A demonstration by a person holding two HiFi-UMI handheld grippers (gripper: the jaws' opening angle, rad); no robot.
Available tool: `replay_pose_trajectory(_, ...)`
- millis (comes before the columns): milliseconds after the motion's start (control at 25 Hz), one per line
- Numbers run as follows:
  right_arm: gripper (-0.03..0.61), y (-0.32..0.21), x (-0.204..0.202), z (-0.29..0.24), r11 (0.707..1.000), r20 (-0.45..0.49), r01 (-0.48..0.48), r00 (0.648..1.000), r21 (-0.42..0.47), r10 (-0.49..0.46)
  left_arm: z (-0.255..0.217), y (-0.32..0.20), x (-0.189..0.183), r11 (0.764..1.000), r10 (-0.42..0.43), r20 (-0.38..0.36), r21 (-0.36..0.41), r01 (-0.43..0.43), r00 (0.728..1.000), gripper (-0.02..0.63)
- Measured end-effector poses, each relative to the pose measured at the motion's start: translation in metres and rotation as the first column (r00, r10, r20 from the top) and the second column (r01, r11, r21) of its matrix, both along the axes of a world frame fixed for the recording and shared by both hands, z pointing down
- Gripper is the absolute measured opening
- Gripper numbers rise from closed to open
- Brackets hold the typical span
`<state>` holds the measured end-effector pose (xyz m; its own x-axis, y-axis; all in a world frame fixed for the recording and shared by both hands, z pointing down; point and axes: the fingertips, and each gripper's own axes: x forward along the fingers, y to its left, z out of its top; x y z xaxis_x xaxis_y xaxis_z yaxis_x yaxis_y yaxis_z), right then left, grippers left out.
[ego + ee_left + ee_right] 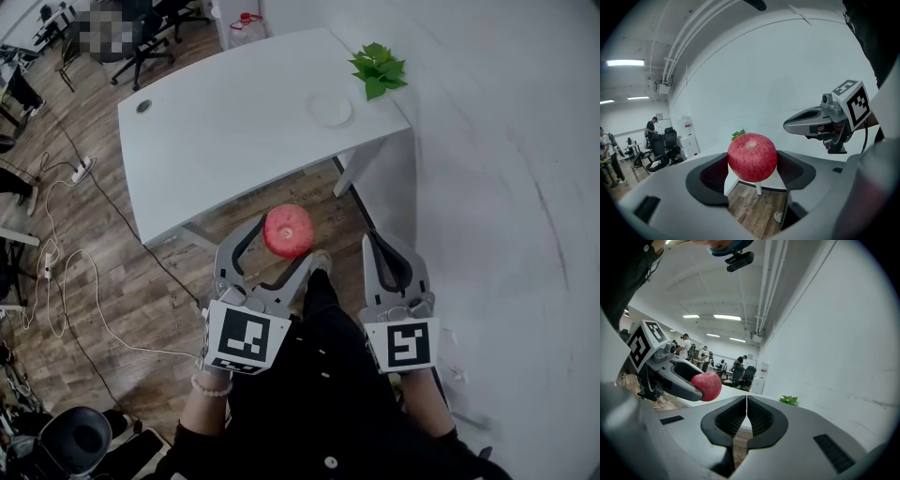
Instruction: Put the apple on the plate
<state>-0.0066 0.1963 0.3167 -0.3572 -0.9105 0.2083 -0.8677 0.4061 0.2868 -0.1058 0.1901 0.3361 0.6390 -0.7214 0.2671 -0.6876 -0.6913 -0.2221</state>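
One apple [288, 231] pinched in left gripper [284, 242] jaws; right gripper [388, 249] jaws pressed together; one plate [331, 110].

The head view is looking steeply down from above the person, with the apple [288, 231] close below and the white table [234, 122] farther ahead. The left gripper view is sitting low behind its own jaws, facing the wall, with the right gripper [797, 124] close at its right. The right gripper view is facing along the table towards the office. All 3 views are sharing the apple and the green plant [378, 68].
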Motion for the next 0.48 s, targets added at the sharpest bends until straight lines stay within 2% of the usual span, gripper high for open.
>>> replay_pose_trajectory(480,0.043,-0.066,0.017,0.002,0.999,0.001,0.029,1.000,-0.012,-0.029,0.001,-0.063,0.023,1.000,-0.008,0.001,-0.011,0.008,1.000,0.334)
